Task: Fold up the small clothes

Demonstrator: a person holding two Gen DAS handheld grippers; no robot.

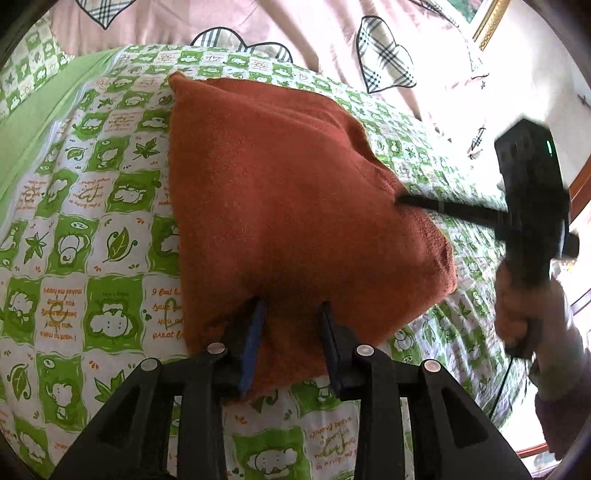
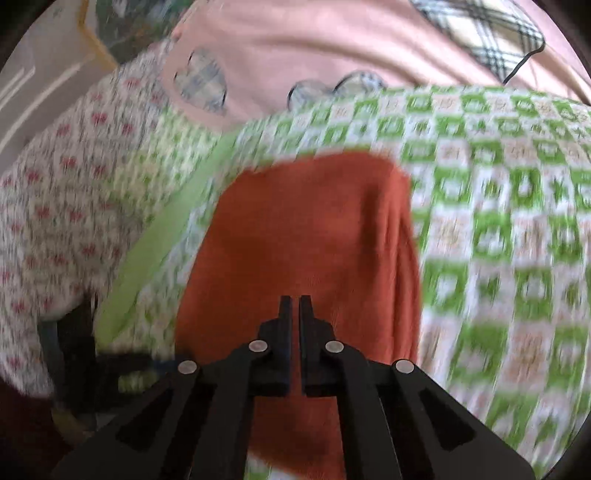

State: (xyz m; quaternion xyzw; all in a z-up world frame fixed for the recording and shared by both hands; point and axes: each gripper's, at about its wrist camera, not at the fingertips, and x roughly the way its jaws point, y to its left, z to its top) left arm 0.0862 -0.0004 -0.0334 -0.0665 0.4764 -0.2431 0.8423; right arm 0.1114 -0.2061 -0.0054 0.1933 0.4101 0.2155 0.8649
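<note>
A rust-orange fleece cloth (image 1: pixel 288 192) lies partly folded on a green-and-white checked bedsheet (image 1: pixel 92 258). My left gripper (image 1: pixel 293 306) is open, its jaws astride the cloth's near edge. My right gripper (image 1: pixel 400 199) comes in from the right in the left wrist view, its tips against the cloth's right fold. In the right wrist view, which is blurred, my right gripper (image 2: pixel 294 301) has its jaws almost together over the cloth (image 2: pixel 303 229), and I cannot tell whether fabric is pinched between them.
A pink quilt with plaid hearts (image 1: pixel 332 29) lies at the back of the bed. The person's hand (image 1: pixel 513 310) holds the right gripper's handle. A floral pink-and-white sleeve (image 2: pixel 55 203) is at the left of the right wrist view.
</note>
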